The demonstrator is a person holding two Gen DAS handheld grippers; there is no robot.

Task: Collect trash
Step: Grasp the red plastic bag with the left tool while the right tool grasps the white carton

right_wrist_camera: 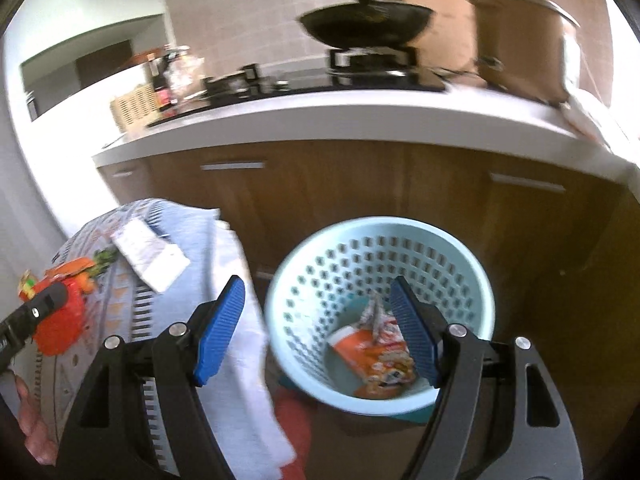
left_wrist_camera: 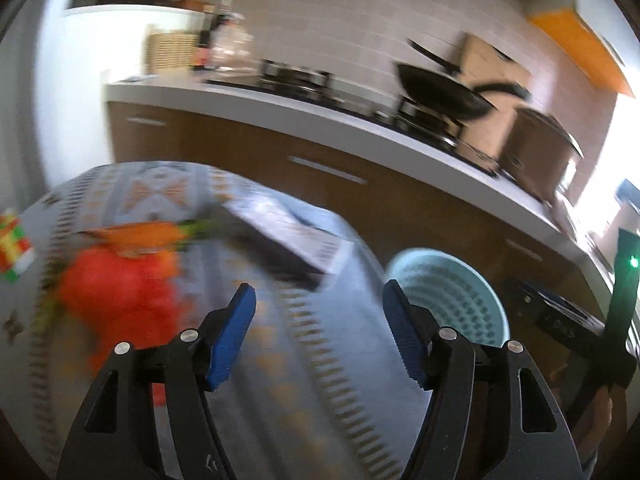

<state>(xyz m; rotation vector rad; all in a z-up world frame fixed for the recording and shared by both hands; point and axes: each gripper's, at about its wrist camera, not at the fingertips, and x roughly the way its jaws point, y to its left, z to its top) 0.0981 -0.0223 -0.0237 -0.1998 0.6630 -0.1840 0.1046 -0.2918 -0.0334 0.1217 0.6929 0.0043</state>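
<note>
A light blue perforated basket (right_wrist_camera: pixel 320 264) stands on the floor beside the table, with an orange snack wrapper (right_wrist_camera: pixel 372 354) lying in it. My right gripper (right_wrist_camera: pixel 320 328) is open and empty above the basket's left rim. My left gripper (left_wrist_camera: pixel 320 332) is open and empty over the table's patterned cloth (left_wrist_camera: pixel 272 344). A red-orange wrapper (left_wrist_camera: pixel 116 292) lies on the cloth to the left of it, blurred. A flat box with a barcode (left_wrist_camera: pixel 296 236) lies ahead. The basket shows at right in the left wrist view (left_wrist_camera: pixel 448 284). The red wrapper (right_wrist_camera: pixel 64 320) and a white paper (right_wrist_camera: pixel 150 254) show in the right wrist view.
A kitchen counter (right_wrist_camera: pixel 340 120) with wooden cabinets runs behind, carrying a black wok (right_wrist_camera: pixel 364 24), a stove and a brown pot (right_wrist_camera: pixel 520 40). A small colourful packet (left_wrist_camera: pixel 12 244) lies at the table's left edge. The other gripper's body (left_wrist_camera: pixel 576 332) shows at right.
</note>
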